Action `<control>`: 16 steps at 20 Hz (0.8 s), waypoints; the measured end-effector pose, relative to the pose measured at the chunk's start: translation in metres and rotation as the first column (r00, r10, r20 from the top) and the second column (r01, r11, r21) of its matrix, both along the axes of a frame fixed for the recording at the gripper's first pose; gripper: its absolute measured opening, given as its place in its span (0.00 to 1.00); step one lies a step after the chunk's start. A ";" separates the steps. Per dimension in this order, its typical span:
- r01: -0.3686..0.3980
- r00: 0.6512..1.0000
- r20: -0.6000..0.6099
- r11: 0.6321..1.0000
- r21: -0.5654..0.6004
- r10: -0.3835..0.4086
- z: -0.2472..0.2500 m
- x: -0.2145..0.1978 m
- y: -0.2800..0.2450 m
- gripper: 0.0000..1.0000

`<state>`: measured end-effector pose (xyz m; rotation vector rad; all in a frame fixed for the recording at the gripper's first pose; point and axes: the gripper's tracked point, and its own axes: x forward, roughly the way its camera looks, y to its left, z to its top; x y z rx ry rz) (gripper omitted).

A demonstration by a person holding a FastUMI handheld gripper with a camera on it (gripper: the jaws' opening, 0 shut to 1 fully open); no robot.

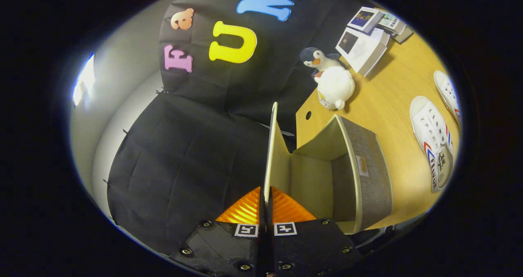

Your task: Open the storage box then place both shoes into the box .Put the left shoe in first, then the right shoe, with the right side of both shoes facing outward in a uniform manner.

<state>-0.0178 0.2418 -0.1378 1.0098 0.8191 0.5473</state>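
My gripper (265, 195) is shut on the thin lid (273, 146) of the grey fabric storage box (369, 175), with both fingers pressing on the lid's near edge. The lid stands swung up, away from the box, and the box's pale inside (314, 179) shows open with nothing in it. The whole scene appears rolled to one side. Two white shoes with red and blue stripes lie on the wooden table beyond the box: the nearer one (433, 142) shows its insole, the farther one (448, 91) lies past it.
A penguin plush (320, 60) and a white plush toy (335, 87) sit on the wooden table (392, 93) behind the box. A few books or booklets (363, 44) lie stacked at the table's far end. The black cloth wall rises behind the lid.
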 end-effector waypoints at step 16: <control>-0.135 0.975 0.157 0.981 -0.138 0.157 0.029 -0.009 0.140 0.05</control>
